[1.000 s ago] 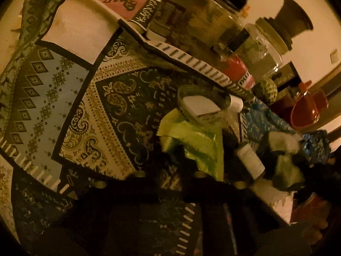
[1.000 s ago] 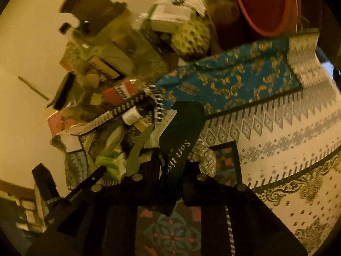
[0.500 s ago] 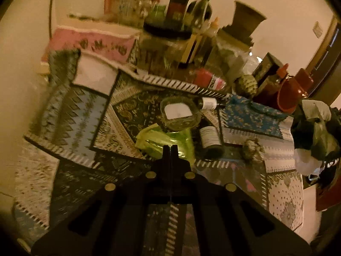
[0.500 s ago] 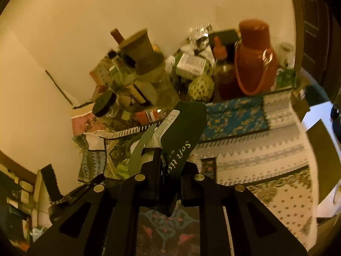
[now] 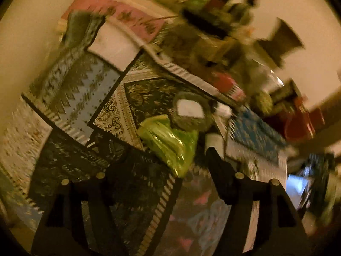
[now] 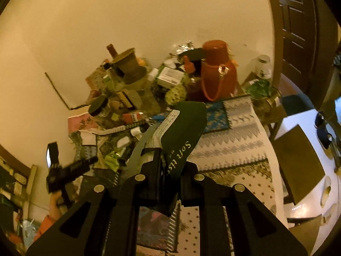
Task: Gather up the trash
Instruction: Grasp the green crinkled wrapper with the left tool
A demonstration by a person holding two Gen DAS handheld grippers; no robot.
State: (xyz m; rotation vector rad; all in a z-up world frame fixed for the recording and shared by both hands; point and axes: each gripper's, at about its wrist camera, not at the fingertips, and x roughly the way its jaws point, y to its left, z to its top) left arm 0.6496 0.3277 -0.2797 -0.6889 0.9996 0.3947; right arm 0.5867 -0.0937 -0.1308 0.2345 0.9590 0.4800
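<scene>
The green wrapper (image 5: 170, 143) lies crumpled on the patterned mats (image 5: 132, 98), touching the near side of a small glass dish (image 5: 191, 111) with a white block in it. In the left wrist view it sits at about 12 o'clock from your left gripper (image 5: 168, 160), just beyond the fingertips, not yet between them. Its long axis runs roughly from 10 o'clock to 4 o'clock across that view, so it lies skewed to the gap, neither square across it nor in line with it.

Left gripper: jaws opening, nothing between them; the view is motion-blurred, so fine detail of the wrapper edge is uncertain.

Right gripper (image 6: 168, 166): clenched on a dark green tissue packet (image 6: 183, 132) printed "Soft tiss…", carried above the table (image 6: 234, 149). From this view the wrapper (image 6: 110, 160) is at about 9 o'clock, well apart, with the left gripper (image 6: 70, 168) close beside it.

Judgement: your left hand is the nearer one and the free one. The next move likely calls for advancing toward 12 o'clock and straddling the wrapper's narrow dimension. Risk: the dish and a small white-labelled bottle (image 5: 215, 140) at 1 o'clock crowd the far and right sides.
</scene>
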